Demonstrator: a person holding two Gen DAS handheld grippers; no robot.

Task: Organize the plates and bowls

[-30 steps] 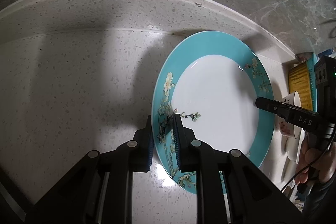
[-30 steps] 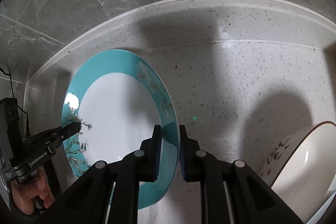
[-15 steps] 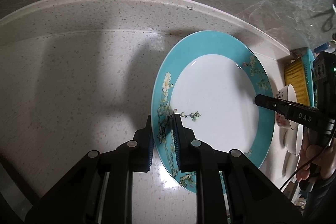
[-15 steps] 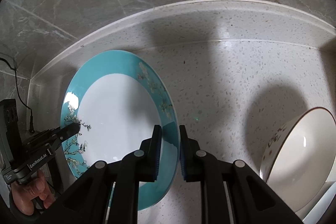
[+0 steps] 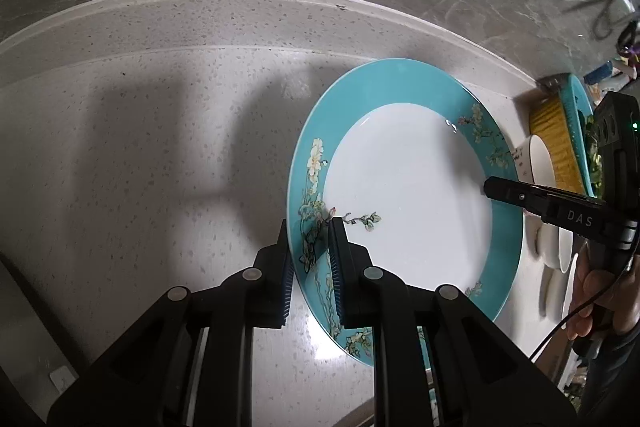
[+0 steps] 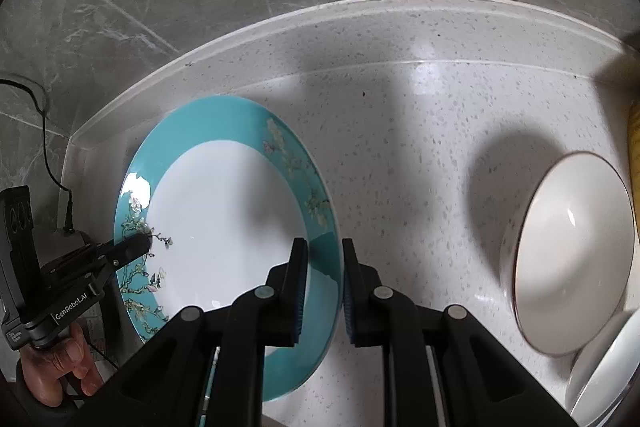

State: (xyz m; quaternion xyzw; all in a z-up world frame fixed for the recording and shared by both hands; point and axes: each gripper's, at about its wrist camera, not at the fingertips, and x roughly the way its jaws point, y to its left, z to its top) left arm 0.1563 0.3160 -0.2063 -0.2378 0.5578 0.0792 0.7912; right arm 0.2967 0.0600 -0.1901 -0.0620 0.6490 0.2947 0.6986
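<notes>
Your left gripper (image 5: 310,243) and right gripper (image 6: 324,267) were each clamped on opposite rims of the teal plate (image 5: 404,195)

The plate sat right of centre in the left wrist frame and lower left in the right one, above the speckled counter (image 5: 160,155). With such thin rim pinches, uneven pulling between your hands could have let it slip, or knock the white bowl (image 6: 572,251) at right

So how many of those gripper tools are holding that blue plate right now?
2. The left hand-held gripper pinches one side of the teal plate's rim, and the right hand-held gripper pinches the opposite side. No others show.
</notes>
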